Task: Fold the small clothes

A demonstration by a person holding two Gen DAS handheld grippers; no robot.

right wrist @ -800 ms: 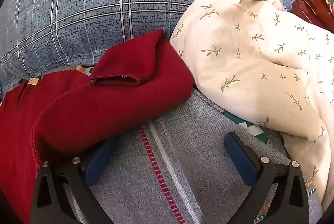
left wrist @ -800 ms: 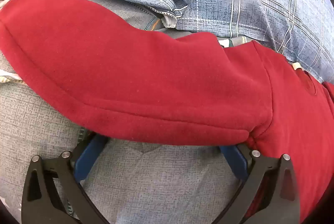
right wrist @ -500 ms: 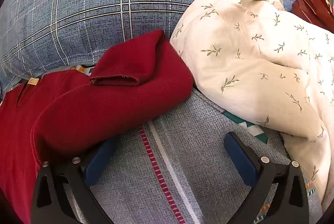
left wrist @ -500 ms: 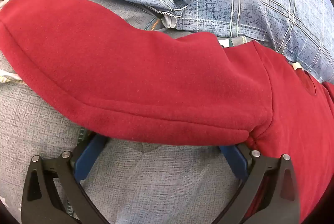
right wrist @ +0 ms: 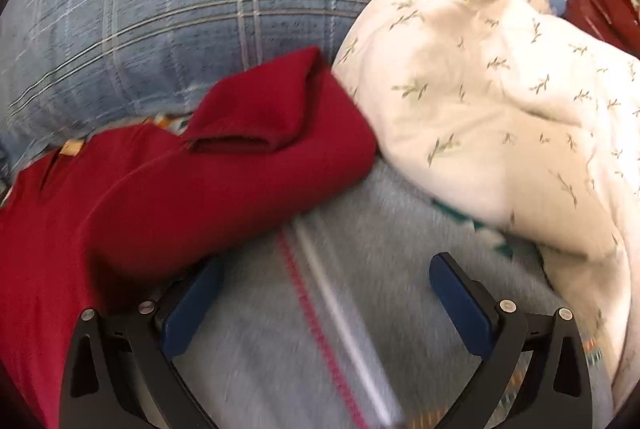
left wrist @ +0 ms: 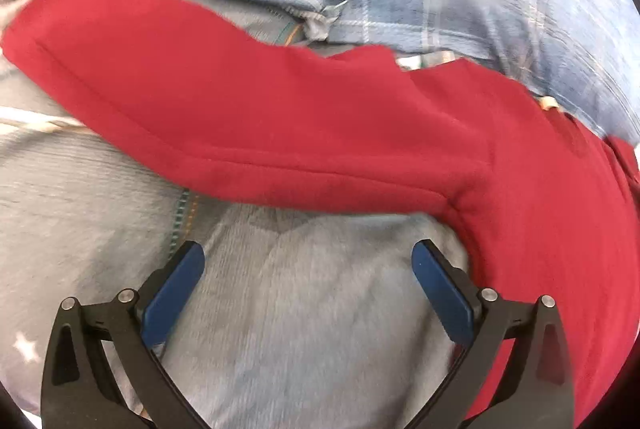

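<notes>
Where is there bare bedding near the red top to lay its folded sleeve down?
Two bare patches of grey bedspread: one below the red top, bounded by the white floral quilt; the other under the long left sleeve, where the open left gripper hovers. Behind the top it is crowded by the blue plaid pillow.

A red fleece sweatshirt lies spread on a grey woven bed cover. Behind it rests a blue plaid pillow, touching its far edge. To the sweatshirt's right, a cream leaf-print bundle of cloth sits on the cover, just beside the folded sleeve that lies on the sweatshirt.
</notes>
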